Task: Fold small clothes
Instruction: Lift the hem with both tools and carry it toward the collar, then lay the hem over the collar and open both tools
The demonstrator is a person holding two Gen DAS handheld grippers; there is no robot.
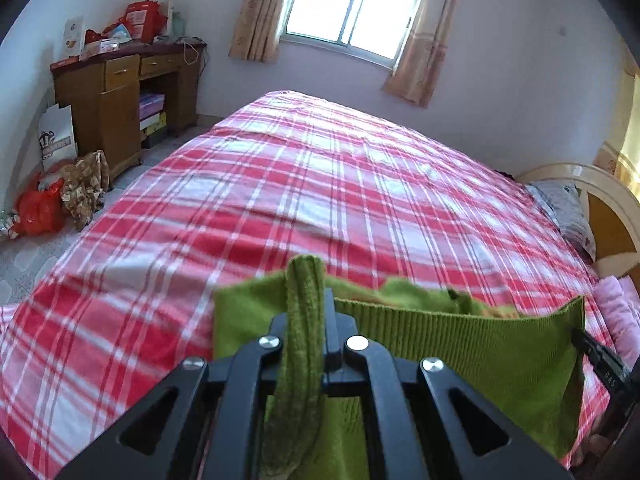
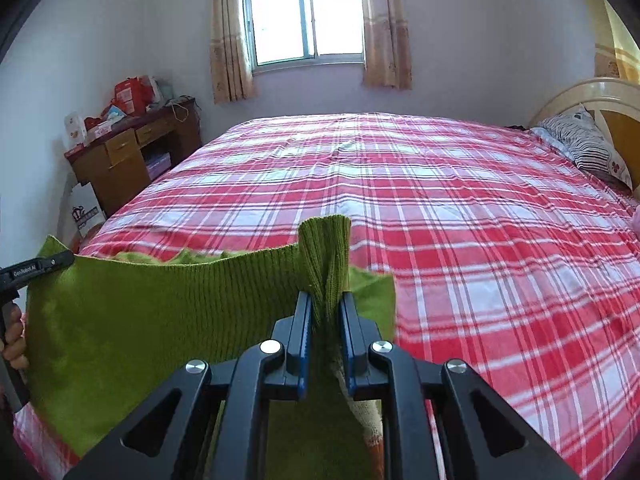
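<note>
A green knitted garment (image 1: 480,352) hangs stretched between my two grippers above the near edge of the bed. My left gripper (image 1: 306,300) is shut on one corner of its ribbed hem, which bunches up between the fingers. My right gripper (image 2: 325,300) is shut on the other corner of the garment (image 2: 160,312). The right gripper also shows at the right edge of the left wrist view (image 1: 576,334). The left gripper shows at the left edge of the right wrist view (image 2: 70,258). The garment's lower part is hidden below both views.
The bed has a red and white plaid sheet (image 2: 440,200). A striped pillow (image 2: 588,148) and the headboard (image 2: 592,92) are at the right. A wooden desk (image 1: 120,96) with clutter stands at the left wall, with bags (image 1: 60,200) on the floor. A window (image 2: 306,16) is ahead.
</note>
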